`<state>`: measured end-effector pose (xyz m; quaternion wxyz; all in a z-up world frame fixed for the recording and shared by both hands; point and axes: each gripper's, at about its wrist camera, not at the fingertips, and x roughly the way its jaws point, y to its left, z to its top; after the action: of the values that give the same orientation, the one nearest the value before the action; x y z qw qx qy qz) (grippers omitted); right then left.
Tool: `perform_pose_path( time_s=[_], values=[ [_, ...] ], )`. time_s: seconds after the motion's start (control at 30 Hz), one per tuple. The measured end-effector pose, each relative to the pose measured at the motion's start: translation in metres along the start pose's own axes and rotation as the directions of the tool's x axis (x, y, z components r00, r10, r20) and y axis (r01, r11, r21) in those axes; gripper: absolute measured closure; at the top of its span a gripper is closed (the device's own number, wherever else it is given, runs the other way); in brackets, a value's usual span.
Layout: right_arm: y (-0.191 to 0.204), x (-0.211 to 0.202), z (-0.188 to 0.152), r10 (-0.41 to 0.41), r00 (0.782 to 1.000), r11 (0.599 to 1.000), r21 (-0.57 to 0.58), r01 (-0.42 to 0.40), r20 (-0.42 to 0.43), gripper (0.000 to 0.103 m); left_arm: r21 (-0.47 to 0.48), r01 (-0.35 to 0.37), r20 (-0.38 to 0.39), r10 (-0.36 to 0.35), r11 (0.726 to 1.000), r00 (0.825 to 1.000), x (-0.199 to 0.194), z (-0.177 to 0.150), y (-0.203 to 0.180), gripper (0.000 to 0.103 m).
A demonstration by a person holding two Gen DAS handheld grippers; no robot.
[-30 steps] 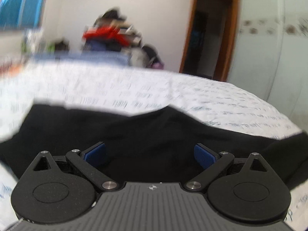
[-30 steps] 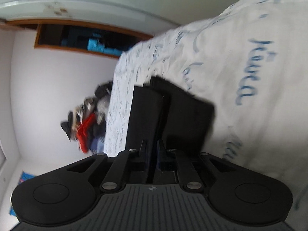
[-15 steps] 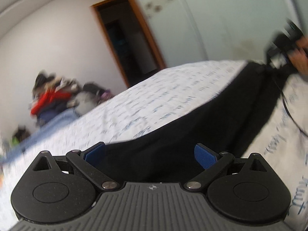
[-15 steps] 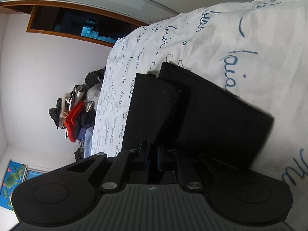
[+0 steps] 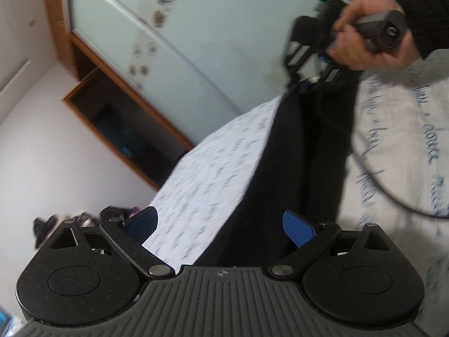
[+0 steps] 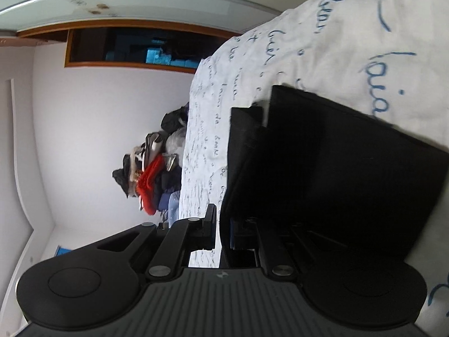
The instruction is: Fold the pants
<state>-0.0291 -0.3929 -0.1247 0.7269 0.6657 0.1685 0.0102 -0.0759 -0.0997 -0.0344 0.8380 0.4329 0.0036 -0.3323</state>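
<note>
Black pants (image 5: 294, 157) lie lengthwise on a white bed sheet with blue script (image 5: 213, 168). My left gripper (image 5: 221, 224) is open, its blue pads on either side of the near end of the pants, holding nothing. In the left wrist view my right gripper (image 5: 314, 64), held by a hand, sits at the far end of the pants. In the right wrist view the right gripper (image 6: 221, 230) has its jaws slightly apart, with the edge of the folded black pants (image 6: 322, 163) between them.
A pile of clothes with a red garment (image 6: 148, 179) sits beyond the bed. A wardrobe with frosted sliding doors (image 5: 196, 36) and a wooden door frame (image 5: 118, 90) stand behind. A black cable (image 5: 393, 202) trails over the sheet at right.
The left gripper has swung round and now looks along the pants toward the right gripper. The right gripper's jaws have parted slightly from fully closed, and the pants lie closer to it.
</note>
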Motion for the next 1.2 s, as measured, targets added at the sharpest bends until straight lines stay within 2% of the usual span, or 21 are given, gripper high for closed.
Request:
perform_pose_path(
  time_s=[0.07,0.17,0.3,0.33,0.43,0.53,0.6,0.67,0.7,0.73,0.77,0.8,0.83,0.93,1.1,1.13,1.2],
  values=[
    [-0.001,0.001,0.001,0.01,1.0,1.0,0.007,-0.01,-0.015,0.095,0.035,0.033,-0.018,-0.033,0.999,0.999,0.009,0.004,-0.014,0.011],
    [-0.003,0.003,0.002,0.016,1.0,1.0,0.016,-0.016,-0.023,0.095,0.079,0.071,-0.105,-0.062,0.994,0.992,0.03,0.007,-0.023,0.022],
    [-0.005,0.004,0.003,0.017,0.999,1.0,0.022,-0.016,-0.035,0.095,0.063,0.12,-0.176,-0.107,0.991,0.979,0.044,0.005,-0.016,0.022],
    [-0.005,0.005,0.003,0.016,0.999,1.0,0.023,-0.016,-0.036,0.095,0.053,0.15,-0.195,-0.137,0.987,0.971,0.045,0.006,-0.013,0.027],
    [-0.006,0.005,0.002,0.018,0.999,1.0,0.022,-0.017,-0.038,0.094,-0.055,0.256,-0.222,-0.261,0.965,0.939,0.047,0.012,0.002,0.026],
    [-0.005,0.007,0.002,0.025,0.999,1.0,0.019,-0.024,-0.039,0.095,-0.071,0.273,-0.257,-0.282,0.959,0.924,0.058,0.011,0.004,0.024],
    [-0.003,0.008,0.003,0.04,0.998,0.999,0.02,-0.039,-0.038,0.094,-0.074,0.26,-0.263,-0.27,0.963,0.926,0.063,0.009,0.004,0.024],
    [-0.001,0.008,0.003,0.052,0.998,0.999,0.014,-0.051,-0.039,0.094,-0.052,0.239,-0.27,-0.244,0.97,0.932,0.069,0.009,0.005,0.035],
    [0.001,0.008,0.003,0.053,0.998,0.999,0.011,-0.053,-0.04,0.094,-0.045,0.234,-0.277,-0.237,0.971,0.931,0.072,0.009,0.004,0.046],
    [0.001,0.008,0.004,0.052,0.998,0.999,0.009,-0.052,-0.039,0.094,-0.048,0.237,-0.289,-0.241,0.97,0.926,0.075,0.01,0.004,0.062],
    [0.001,0.008,0.005,0.049,0.998,0.999,0.008,-0.049,-0.041,0.094,-0.061,0.242,-0.304,-0.248,0.968,0.92,0.079,0.011,0.006,0.071],
    [0.0,0.009,0.005,0.045,0.998,0.999,0.011,-0.045,-0.042,0.094,-0.074,0.246,-0.322,-0.257,0.966,0.911,0.082,0.01,0.007,0.087],
    [-0.001,0.009,0.006,0.041,0.998,0.999,0.015,-0.04,-0.043,0.094,-0.077,0.25,-0.336,-0.261,0.965,0.905,0.085,0.008,0.007,0.089],
    [-0.008,0.01,0.007,0.032,0.998,0.999,0.041,-0.03,-0.052,0.094,-0.083,0.262,-0.331,-0.275,0.961,0.903,0.085,0.01,0.008,0.096],
    [-0.004,0.007,0.007,-0.008,1.0,1.0,0.014,0.008,-0.012,0.095,-0.149,0.267,-0.258,-0.298,0.952,0.919,0.067,0.016,0.031,0.096],
    [-0.001,0.003,0.007,0.011,1.0,1.0,0.017,-0.011,-0.006,0.095,-0.171,0.277,-0.244,-0.313,0.946,0.918,0.064,0.019,0.037,0.096],
    [0.009,-0.013,0.006,0.031,0.999,0.999,-0.008,-0.031,0.005,0.095,-0.221,0.32,-0.227,-0.367,0.921,0.902,0.058,0.021,0.049,0.096]
  ],
)
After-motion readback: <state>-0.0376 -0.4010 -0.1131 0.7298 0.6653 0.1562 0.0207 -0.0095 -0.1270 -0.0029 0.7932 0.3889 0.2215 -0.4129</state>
